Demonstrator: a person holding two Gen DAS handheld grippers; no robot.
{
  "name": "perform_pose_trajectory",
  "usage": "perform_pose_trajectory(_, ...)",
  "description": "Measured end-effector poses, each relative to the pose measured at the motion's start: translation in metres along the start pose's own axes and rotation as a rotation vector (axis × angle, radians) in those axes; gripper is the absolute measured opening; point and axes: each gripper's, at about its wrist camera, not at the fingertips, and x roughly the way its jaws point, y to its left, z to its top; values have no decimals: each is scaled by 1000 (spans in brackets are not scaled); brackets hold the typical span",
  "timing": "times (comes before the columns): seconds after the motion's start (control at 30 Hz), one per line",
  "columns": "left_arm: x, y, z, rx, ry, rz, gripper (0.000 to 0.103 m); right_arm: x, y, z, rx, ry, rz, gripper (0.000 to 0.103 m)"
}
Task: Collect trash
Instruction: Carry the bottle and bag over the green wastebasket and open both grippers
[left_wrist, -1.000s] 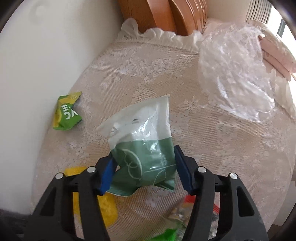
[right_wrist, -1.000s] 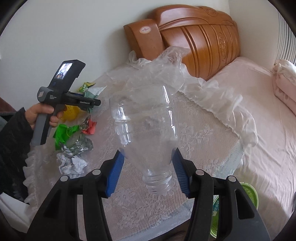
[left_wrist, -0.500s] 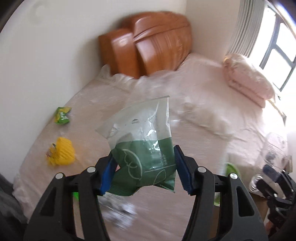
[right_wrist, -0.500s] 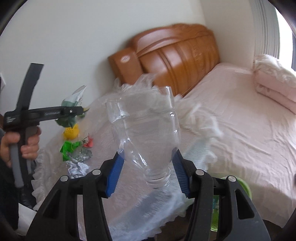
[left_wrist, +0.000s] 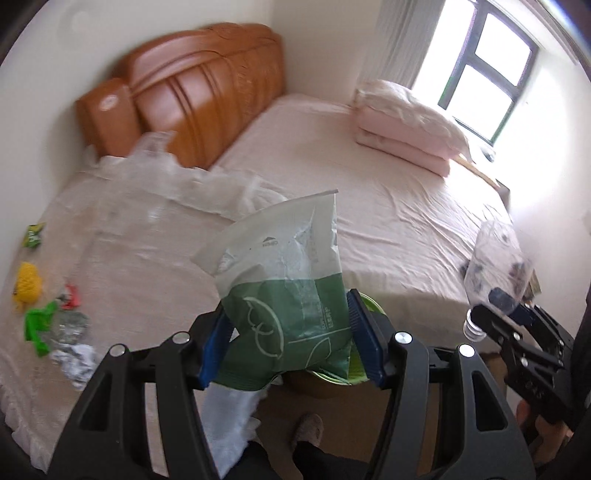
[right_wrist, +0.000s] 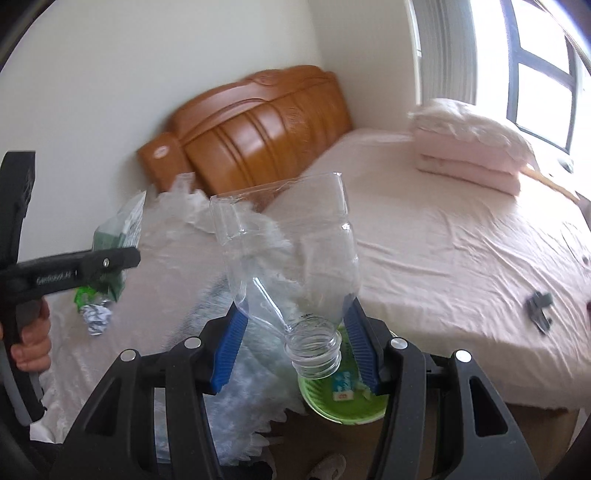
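Above the green bin (right_wrist: 341, 402), the left gripper (left_wrist: 290, 343) pinches a light, limp green-and-white wrapper (left_wrist: 284, 291) low down; the right gripper (right_wrist: 293, 341) clamps a thin, springy, slippery cut bottle (right_wrist: 291, 258) near its neck.

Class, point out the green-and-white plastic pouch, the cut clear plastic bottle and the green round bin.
green-and-white plastic pouch (left_wrist: 288, 295), left wrist view, green lower half.
cut clear plastic bottle (right_wrist: 295, 258), right wrist view, body wall.
green round bin (right_wrist: 343, 410), right wrist view, inside near rim.

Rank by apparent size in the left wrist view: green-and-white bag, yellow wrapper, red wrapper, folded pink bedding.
1. green-and-white bag, though nearness to the camera inflates it
2. folded pink bedding
3. yellow wrapper
4. red wrapper
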Motion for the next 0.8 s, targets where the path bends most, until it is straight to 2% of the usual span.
perform_pose_trajectory(0.27,40,-55,-8,85,67,-33,57,-6,-41,-5,27,-1,-39,54)
perform_pose_trajectory(0.47,104,-94,-25,152,148,-76,58,-3,-67,-7,55,28,-74,54)
perform_pose_trajectory(0.6,157,-108,-35,168,206,-62,75,-6,-84,-10,72,45,-96,54)
perform_pose_trajectory(0.67,174,-112,-38,170,220,-53,80,-7,-89,-11,75,50,-107,54)
perform_pose_trajectory(0.8,188,-114,-40,139,243,-67,89,-6,-96,-12,74,63,-117,54)
